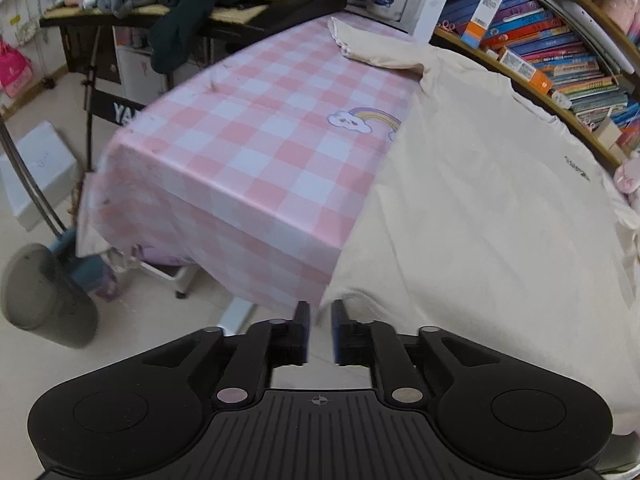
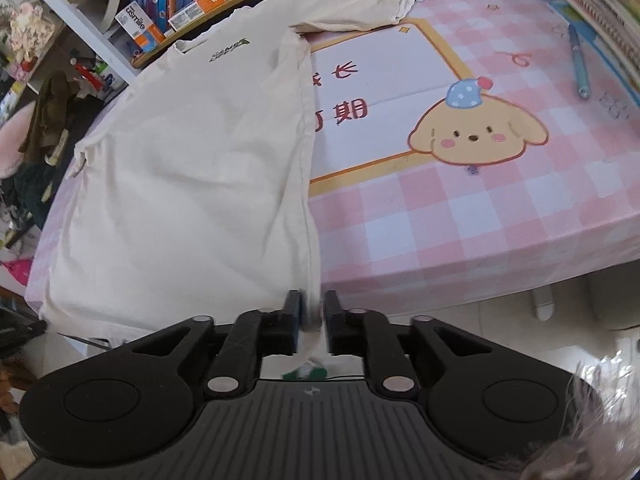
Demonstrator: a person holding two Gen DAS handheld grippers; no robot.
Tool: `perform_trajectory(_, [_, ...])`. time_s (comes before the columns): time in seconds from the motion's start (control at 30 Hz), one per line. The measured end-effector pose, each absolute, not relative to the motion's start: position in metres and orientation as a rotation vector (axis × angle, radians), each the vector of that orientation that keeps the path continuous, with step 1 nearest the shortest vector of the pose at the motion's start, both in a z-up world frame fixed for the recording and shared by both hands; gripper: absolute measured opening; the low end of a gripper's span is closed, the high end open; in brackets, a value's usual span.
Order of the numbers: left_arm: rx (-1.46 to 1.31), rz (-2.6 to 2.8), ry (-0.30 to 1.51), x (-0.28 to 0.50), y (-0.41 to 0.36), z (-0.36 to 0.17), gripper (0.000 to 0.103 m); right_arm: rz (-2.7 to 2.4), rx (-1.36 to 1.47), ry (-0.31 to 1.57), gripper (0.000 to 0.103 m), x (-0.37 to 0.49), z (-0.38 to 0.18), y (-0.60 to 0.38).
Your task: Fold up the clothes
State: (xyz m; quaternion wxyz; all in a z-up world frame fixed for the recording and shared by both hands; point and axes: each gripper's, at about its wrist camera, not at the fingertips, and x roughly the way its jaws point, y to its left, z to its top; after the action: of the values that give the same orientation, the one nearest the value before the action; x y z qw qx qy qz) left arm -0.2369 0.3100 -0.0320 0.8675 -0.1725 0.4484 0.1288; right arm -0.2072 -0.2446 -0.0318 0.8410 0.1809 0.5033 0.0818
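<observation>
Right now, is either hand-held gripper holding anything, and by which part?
The right hand-held gripper has the shirt hem corner between its fingers; whether they pinch it cannot be told. The left hand-held gripper holds nothing, beside the hem.

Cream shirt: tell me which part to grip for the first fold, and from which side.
Probably the two bottom hem corners of the cream shirt, approached from the near table edge: it lies flat with its hem overhanging that edge, right where the left gripper and right gripper sit.
</observation>
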Motion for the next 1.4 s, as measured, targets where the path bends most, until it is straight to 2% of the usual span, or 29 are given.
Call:
perform_trajectory(0.13, [-0.274,0.273,0.85,-0.237,0.303,-0.004,0.039,0.167,0.324,1.018,0.042,-0.212,-0.017,-0.25])
perform_trajectory(0.23, [-0.204,0.23,0.777,-0.222,0.287,0.016,0.065,0.15,0.288,0.966,0.054,-0.213,-0.002,-0.254])
perform_trajectory(0.3, [-0.158,0.189,0.736,-0.209,0.272,0.028,0.072,0.141,0.266,0.927,0.058,-0.21,0.008,-0.254])
perform_trajectory(0.37, [-0.118,0.143,0.714,-0.196,0.256,0.036,0.081,0.141,0.253,0.896,0.068,-0.208,0.016,-0.253])
perform_trajectory(0.47, [-0.052,0.072,0.687,-0.177,0.234,0.044,0.087,0.137,0.239,0.866,0.072,-0.203,0.023,-0.246])
perform_trajectory(0.93, [0.108,-0.158,0.682,-0.085,0.189,0.025,0.092,0.132,0.187,0.832,0.081,-0.138,0.037,-0.18])
perform_trajectory(1.4, [0.054,-0.24,0.722,0.015,0.196,-0.018,0.092,0.183,0.012,0.813,0.082,-0.029,0.053,-0.087])
